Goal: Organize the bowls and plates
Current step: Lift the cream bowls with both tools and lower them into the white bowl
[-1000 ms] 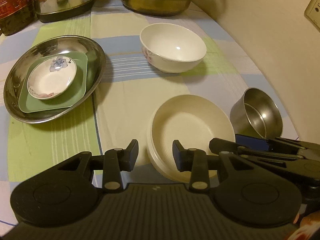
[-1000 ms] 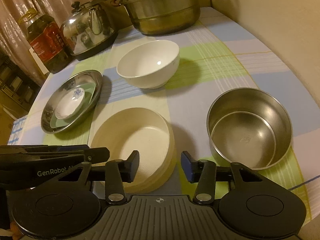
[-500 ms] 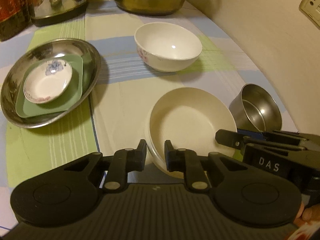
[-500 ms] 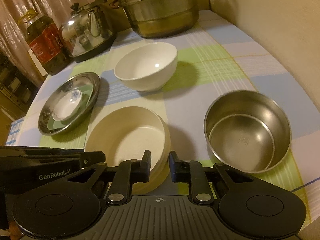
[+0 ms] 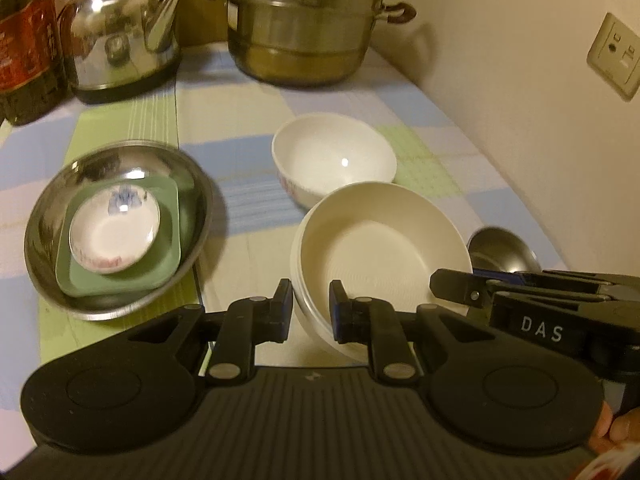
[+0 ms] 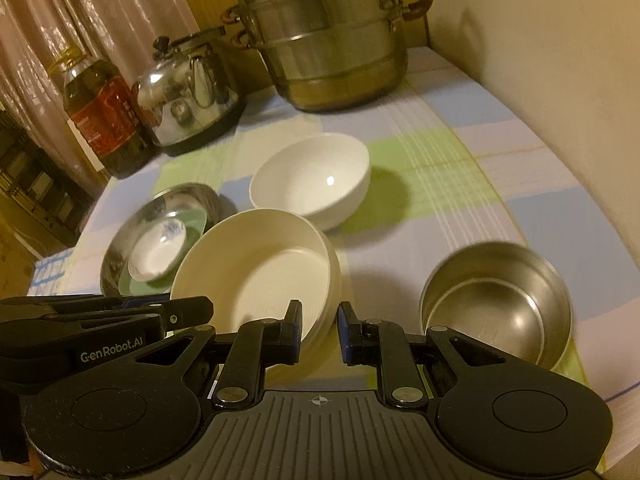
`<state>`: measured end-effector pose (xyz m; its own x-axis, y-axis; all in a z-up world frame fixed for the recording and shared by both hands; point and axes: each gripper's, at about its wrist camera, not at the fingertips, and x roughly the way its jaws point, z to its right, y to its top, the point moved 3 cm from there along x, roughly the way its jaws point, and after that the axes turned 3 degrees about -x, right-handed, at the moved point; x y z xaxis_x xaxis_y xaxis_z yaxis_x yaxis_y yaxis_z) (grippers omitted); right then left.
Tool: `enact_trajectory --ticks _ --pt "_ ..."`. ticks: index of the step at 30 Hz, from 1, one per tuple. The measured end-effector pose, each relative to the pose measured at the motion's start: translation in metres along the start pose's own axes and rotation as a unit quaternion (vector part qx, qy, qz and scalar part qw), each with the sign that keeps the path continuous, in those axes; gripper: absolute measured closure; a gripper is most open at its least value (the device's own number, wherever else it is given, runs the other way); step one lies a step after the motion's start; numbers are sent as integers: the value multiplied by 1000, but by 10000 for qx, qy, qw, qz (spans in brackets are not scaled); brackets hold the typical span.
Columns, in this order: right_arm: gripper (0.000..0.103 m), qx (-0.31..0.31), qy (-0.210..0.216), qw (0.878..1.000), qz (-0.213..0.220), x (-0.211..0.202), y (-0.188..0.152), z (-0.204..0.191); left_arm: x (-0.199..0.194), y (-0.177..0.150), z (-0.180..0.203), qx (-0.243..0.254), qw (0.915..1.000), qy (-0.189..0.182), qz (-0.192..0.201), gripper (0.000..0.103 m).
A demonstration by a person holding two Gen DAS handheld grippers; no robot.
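A wide cream bowl [image 5: 380,248] is lifted off the cloth and tilted. My left gripper [image 5: 310,306] is shut on its near left rim. My right gripper [image 6: 318,322] is shut on its near right rim [image 6: 320,320]. The cream bowl [image 6: 256,268] fills the middle of the right wrist view. A white bowl [image 5: 334,158] with a floral mark stands behind it, also seen from the right [image 6: 310,178]. A steel dish [image 5: 116,224] on the left holds a green square plate [image 5: 168,240] and a small white saucer [image 5: 114,234].
A small steel bowl [image 6: 496,300] stands at the right near the table edge. A steel steamer pot [image 6: 328,40], a kettle [image 6: 188,88] and an oil bottle [image 6: 104,116] line the back. A wall [image 5: 520,100] runs along the right.
Both grippers closed on the cream bowl's near rim and raised it. It now hangs tilted above the cloth, closer to the white bowl.
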<state>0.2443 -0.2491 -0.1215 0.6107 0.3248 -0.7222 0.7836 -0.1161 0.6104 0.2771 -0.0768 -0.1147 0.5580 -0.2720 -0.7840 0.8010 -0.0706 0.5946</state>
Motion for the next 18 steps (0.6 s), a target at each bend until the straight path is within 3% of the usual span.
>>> enact_trajectory --ticks 10,18 --pt "84 -71 -29 9994 351 4 54 4 8 54 5 77 9991 -20 419 86" --pt "84 -105 -79 9989 442 23 91 10 29 89 2 22 9987 -57 508 86"
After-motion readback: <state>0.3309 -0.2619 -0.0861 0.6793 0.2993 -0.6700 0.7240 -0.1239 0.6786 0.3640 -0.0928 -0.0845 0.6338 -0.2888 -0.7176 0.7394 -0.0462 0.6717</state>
